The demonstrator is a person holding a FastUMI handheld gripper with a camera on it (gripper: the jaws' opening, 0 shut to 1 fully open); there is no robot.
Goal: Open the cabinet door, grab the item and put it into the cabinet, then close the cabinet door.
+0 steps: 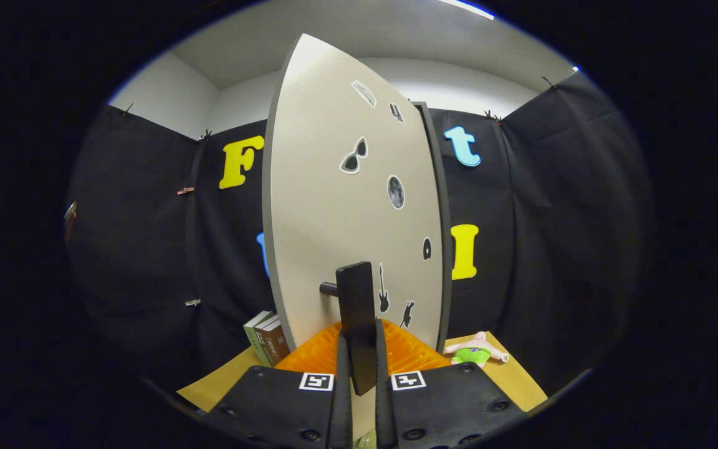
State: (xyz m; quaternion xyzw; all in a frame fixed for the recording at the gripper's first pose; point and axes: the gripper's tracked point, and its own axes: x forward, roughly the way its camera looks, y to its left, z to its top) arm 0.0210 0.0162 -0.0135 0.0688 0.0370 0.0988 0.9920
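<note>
Gripper view: your gripper (359, 374) is nearly closed, with both fingers (340, 399) pressed on the flat dark handle (358, 318) of the cabinet door (340, 218). The handle stands upright between the fingers and rises above their tips. A short peg joins it to the door face on the handle's left.

The door is a pale panel, seen at a slant just ahead of the fingers. It is swung out from the cabinet, whose dark edge (439, 237) shows along the door's right side. Small stickers dot the door: sunglasses (354, 156), a round moon-like disc (396, 191), a guitar (383, 290) just right of the handle, and a few more you cannot make out.

The item, a small plush toy (476, 350) in pink and green, lies on the counter (508, 374) to the right of the fingers. It is just beyond the right finger's mount and past the door's lower right corner, apart from the gripper and not touched by it.

An orange ribbed thing (406, 355) sits at the foot of the door, right behind the fingers. Books (267, 340) stand on the counter to the left, beside the door's lower left edge.
</note>
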